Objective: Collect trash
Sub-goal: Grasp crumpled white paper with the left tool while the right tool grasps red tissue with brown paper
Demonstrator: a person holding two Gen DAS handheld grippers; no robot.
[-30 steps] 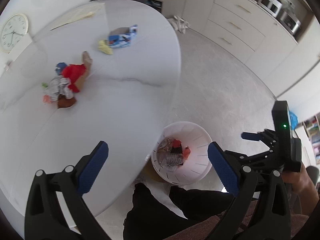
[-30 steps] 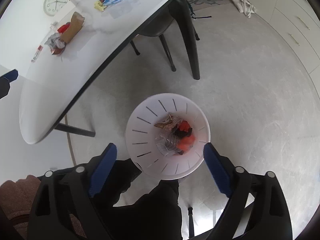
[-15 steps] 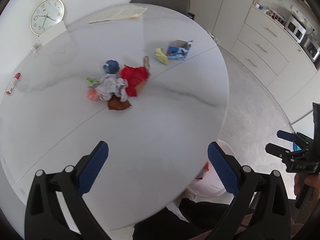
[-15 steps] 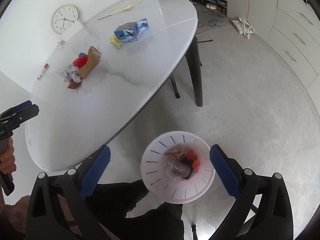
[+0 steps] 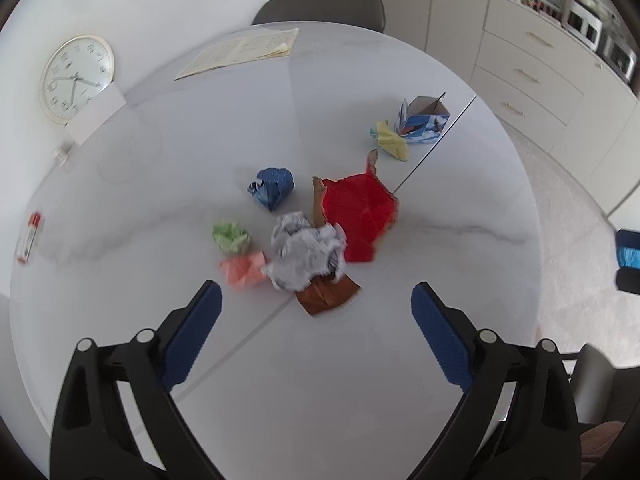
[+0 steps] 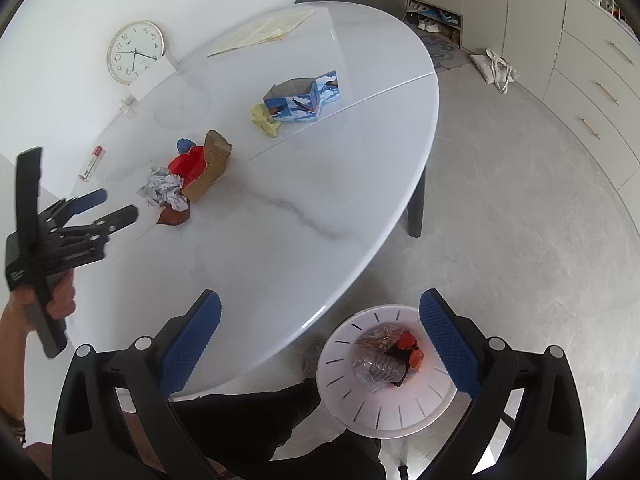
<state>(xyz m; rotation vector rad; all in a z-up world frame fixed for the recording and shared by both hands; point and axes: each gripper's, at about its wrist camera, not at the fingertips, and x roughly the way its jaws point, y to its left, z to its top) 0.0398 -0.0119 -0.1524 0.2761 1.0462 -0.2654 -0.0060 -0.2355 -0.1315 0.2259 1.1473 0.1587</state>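
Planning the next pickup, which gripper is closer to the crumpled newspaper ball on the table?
Left. The left gripper hangs open just short of the crumpled newspaper ball, facing it. The right gripper is open back at the table's edge, beside the trash bin.

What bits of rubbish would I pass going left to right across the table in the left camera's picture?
Green wad → pink wad → blue wad → red paper → yellow wad → carton.

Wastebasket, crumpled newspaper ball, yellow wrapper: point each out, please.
wastebasket [image 6: 372, 412], right wrist view, slotted inner wall.
crumpled newspaper ball [image 5: 306, 252], left wrist view, centre of wad.
yellow wrapper [image 5: 392, 142], left wrist view, its middle.
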